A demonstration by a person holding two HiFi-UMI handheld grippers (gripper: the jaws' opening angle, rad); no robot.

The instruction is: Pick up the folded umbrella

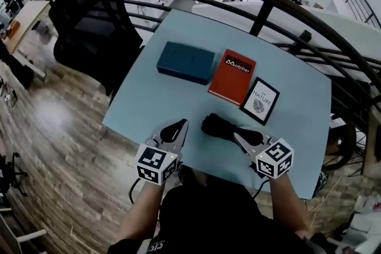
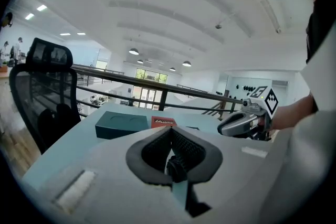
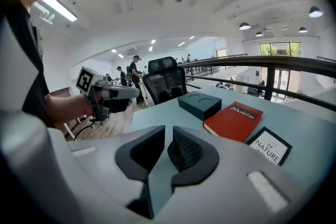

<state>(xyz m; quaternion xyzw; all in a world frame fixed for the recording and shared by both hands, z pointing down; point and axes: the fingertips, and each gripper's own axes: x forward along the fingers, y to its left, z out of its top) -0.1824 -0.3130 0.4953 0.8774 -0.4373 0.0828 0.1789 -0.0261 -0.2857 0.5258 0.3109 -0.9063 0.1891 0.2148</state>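
The folded umbrella (image 1: 223,126), black and compact, lies on the pale blue table (image 1: 149,98) near its front edge. My right gripper (image 1: 236,135) points at the umbrella's right end, with its tips at or just over it. In the right gripper view the right gripper (image 3: 169,132) shows a narrow gap with nothing between the jaws. My left gripper (image 1: 181,124) hovers a little left of the umbrella. In its own view the left gripper (image 2: 170,131) has its jaws meeting at the tips, empty. Neither gripper view shows the umbrella.
Behind the umbrella lie a teal box (image 1: 186,62), a red book (image 1: 232,76) and a black-framed card (image 1: 260,100). A black office chair (image 1: 95,27) stands at the table's left. A dark curved railing (image 1: 268,6) runs behind the table.
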